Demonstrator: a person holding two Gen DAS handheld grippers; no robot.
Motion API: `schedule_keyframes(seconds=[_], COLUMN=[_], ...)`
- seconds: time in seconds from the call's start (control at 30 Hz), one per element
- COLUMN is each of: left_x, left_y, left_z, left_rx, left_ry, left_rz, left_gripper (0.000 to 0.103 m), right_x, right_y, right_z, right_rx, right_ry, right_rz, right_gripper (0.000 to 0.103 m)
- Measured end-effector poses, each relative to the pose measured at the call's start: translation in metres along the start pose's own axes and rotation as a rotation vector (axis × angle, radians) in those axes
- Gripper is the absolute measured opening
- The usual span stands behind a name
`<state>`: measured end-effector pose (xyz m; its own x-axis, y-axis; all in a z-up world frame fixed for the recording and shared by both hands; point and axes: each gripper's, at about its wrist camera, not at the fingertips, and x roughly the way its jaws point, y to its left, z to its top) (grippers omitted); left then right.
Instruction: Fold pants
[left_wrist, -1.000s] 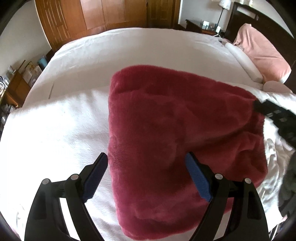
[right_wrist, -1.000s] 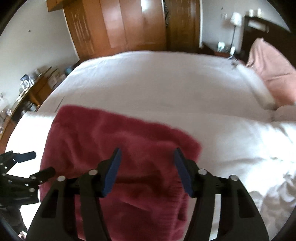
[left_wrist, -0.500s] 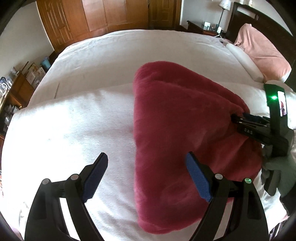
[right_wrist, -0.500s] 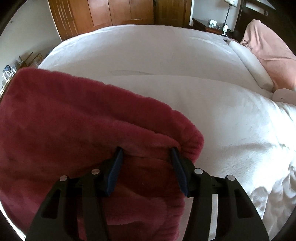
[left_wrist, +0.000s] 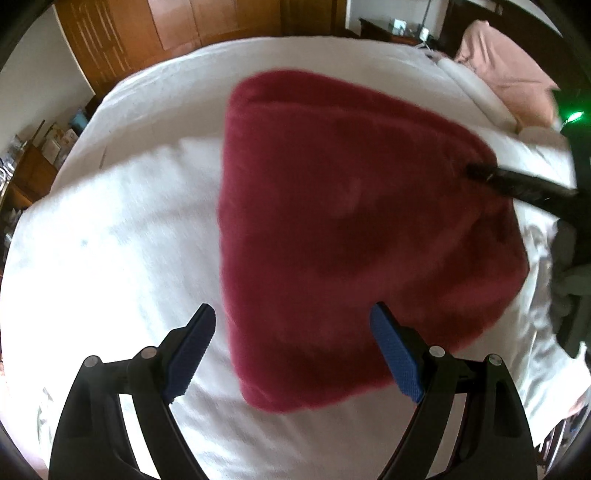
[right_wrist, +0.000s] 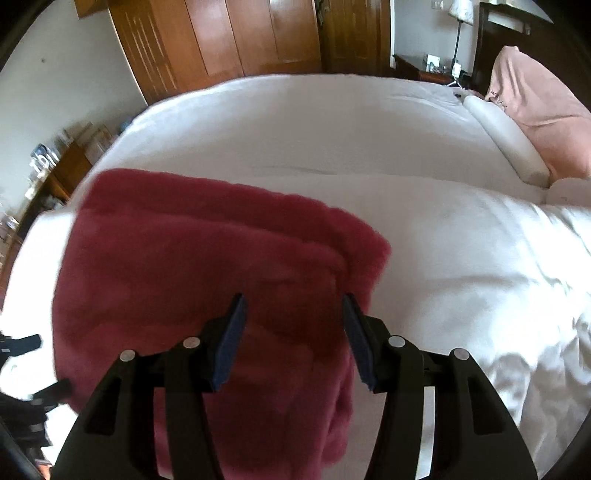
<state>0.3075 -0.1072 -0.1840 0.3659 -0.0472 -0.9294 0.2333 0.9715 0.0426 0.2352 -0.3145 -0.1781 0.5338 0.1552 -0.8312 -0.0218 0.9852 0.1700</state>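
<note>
Though the plush red pants (left_wrist: 354, 229) already lie folded compactly on the white bed (right_wrist: 369, 129), final tidying may remain; the left gripper (left_wrist: 295, 347) gapes wide and empty, while the right gripper (right_wrist: 291, 332) stands half-open above the fabric, gripping nothing.

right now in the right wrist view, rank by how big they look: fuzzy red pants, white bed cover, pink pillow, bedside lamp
1. white bed cover
2. fuzzy red pants, though they lie nearest the camera, which inflates them
3. pink pillow
4. bedside lamp, far off and small
</note>
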Motion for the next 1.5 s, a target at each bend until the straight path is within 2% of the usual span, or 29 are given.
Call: schedule_keyframes(seconds=[0.17, 0.23, 0.33, 0.5, 0.7, 0.87, 0.97, 1.13, 1.2, 1.27, 1.37, 1.5], left_x=[0.009, 0.014, 0.021, 0.037, 0.055, 0.058, 0.043, 0.0, -0.02, -0.036, -0.065, -0.096], left_y=[-0.006, -0.008, -0.009, -0.01, -0.022, -0.021, -0.017, -0.009, -0.007, -0.006, -0.007, -0.012], left_z=[-0.016, -0.019, -0.023, -0.028, -0.038, -0.043, -0.046, -0.046, -0.046, -0.043, -0.038, -0.038], left_rx=[0.023, 0.033, 0.048, 0.068, 0.13, 0.137, 0.11, 0.056, 0.034, 0.019, 0.002, 0.014], left_ry=[0.032, 0.044, 0.048, 0.059, 0.062, 0.07, 0.051, -0.02, -0.057, -0.082, -0.127, -0.192], left_rz=[0.001, 0.008, 0.026, 0.04, 0.068, 0.066, 0.057, 0.032, 0.02, 0.013, -0.037, -0.028], left_gripper=[0.085, 0.085, 0.085, 0.088, 0.09, 0.09, 0.09, 0.09, 0.09, 0.091, 0.094, 0.096], right_x=[-0.032, -0.032, -0.021, 0.014, 0.04, 0.049, 0.027, -0.022, -0.046, -0.065, -0.098, -0.14], right_y=[0.014, 0.017, 0.017, 0.005, 0.01, 0.005, 0.01, 0.007, 0.008, 0.014, 0.029, 0.054], right_z=[-0.044, -0.059, -0.078, -0.086, -0.089, -0.079, -0.079, -0.069, -0.069, -0.073, -0.081, -0.088], right_rx=[-0.06, -0.085, -0.123, -0.131, -0.159, -0.16, -0.14, -0.087, -0.081, -0.072, -0.065, -0.049], right_ry=[0.026, 0.051, 0.09, 0.157, 0.184, 0.194, 0.163, 0.072, 0.029, 0.004, -0.042, -0.106], right_rz=[0.037, 0.043, 0.001, -0.04, -0.097, -0.116, -0.106, -0.067, -0.05, -0.037, -0.032, -0.041], right_gripper=[0.054, 0.054, 0.054, 0.054, 0.054, 0.054, 0.055, 0.076, 0.081, 0.092, 0.096, 0.098])
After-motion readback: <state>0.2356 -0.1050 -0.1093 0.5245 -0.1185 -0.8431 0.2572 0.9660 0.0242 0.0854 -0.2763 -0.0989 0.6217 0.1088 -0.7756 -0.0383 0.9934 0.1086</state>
